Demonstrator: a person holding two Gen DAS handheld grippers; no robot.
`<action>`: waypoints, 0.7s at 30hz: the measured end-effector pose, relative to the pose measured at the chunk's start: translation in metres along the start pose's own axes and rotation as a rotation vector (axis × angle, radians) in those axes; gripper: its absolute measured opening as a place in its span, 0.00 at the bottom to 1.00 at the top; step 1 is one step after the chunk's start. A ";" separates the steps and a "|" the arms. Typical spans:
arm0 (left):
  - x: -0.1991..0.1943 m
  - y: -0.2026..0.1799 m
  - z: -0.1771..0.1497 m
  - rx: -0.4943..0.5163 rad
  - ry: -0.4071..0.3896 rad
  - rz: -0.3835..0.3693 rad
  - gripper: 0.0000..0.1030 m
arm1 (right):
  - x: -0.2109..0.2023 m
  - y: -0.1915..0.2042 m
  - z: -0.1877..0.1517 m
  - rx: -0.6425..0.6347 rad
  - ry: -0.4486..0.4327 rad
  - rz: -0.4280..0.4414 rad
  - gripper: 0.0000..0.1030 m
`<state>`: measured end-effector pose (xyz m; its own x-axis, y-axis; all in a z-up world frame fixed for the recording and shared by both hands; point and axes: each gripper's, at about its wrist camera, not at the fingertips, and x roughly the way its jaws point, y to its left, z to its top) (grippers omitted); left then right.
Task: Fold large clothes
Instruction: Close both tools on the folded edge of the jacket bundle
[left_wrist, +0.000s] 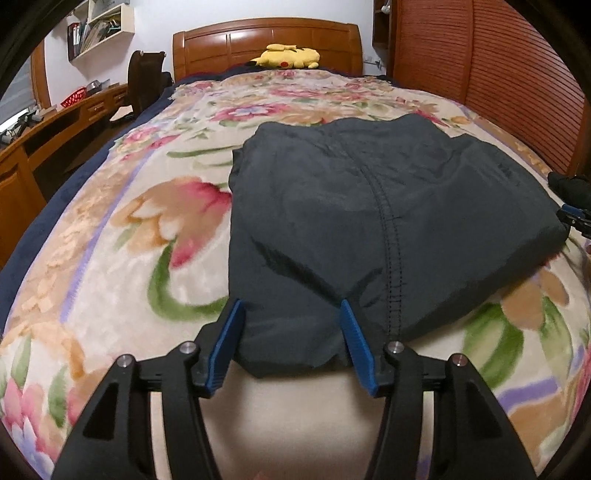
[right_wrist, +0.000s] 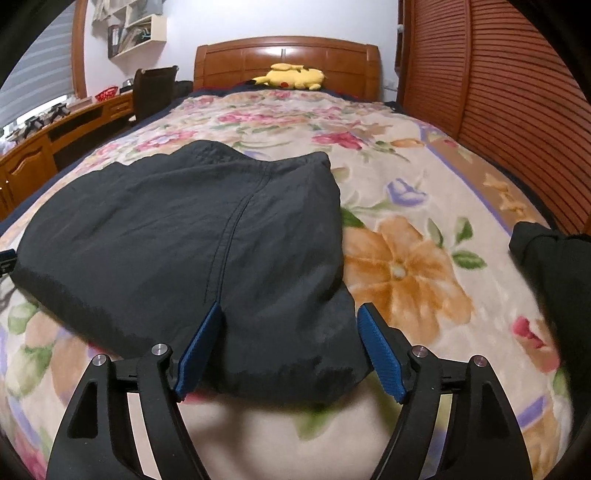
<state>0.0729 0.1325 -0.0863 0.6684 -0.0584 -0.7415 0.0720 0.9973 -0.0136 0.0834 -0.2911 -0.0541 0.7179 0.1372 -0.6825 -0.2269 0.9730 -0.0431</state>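
A dark garment (left_wrist: 369, 221), folded into a thick block with a stitched seam running down its top layer, lies across the near half of a bed covered by a floral blanket (left_wrist: 129, 229).

The left gripper (left_wrist: 291, 306) sits at the garment's near left corner. Its blue-padded fingers (left_wrist: 225, 343) are spread wide, one on each side of a bunched fold of the dark cloth. The cloth fills the gap between the pads and lies against them, but the fingers are not closed on it.

The right gripper (right_wrist: 290, 310) sits at the near right corner of the same garment (right_wrist: 184, 236). Its blue fingers (right_wrist: 380, 350) are likewise spread apart; the left pad rests on the cloth just beside the seam, the right pad stands at the garment's right edge. The near hem lies between them, unpinched.

Another dark piece of cloth (right_wrist: 546, 266) lies at the right edge of the bed, apart from the garment.

At the far end a yellow plush toy (left_wrist: 288, 57) rests against the wooden headboard (left_wrist: 266, 40). A wooden desk (left_wrist: 55, 122) runs along the left wall, and a slatted wooden panel (left_wrist: 491, 74) lines the right.
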 end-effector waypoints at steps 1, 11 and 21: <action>0.001 0.000 0.000 0.003 0.002 0.001 0.53 | 0.000 -0.002 -0.001 0.008 0.003 0.007 0.75; 0.009 0.005 0.001 -0.019 0.022 -0.024 0.53 | 0.010 -0.008 -0.007 0.027 0.042 0.028 0.77; 0.008 0.004 0.002 0.002 0.020 -0.032 0.45 | 0.027 -0.019 -0.012 0.081 0.129 0.158 0.72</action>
<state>0.0803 0.1357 -0.0912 0.6509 -0.0893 -0.7539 0.0946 0.9949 -0.0362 0.0992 -0.3081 -0.0810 0.5865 0.2697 -0.7637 -0.2725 0.9537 0.1275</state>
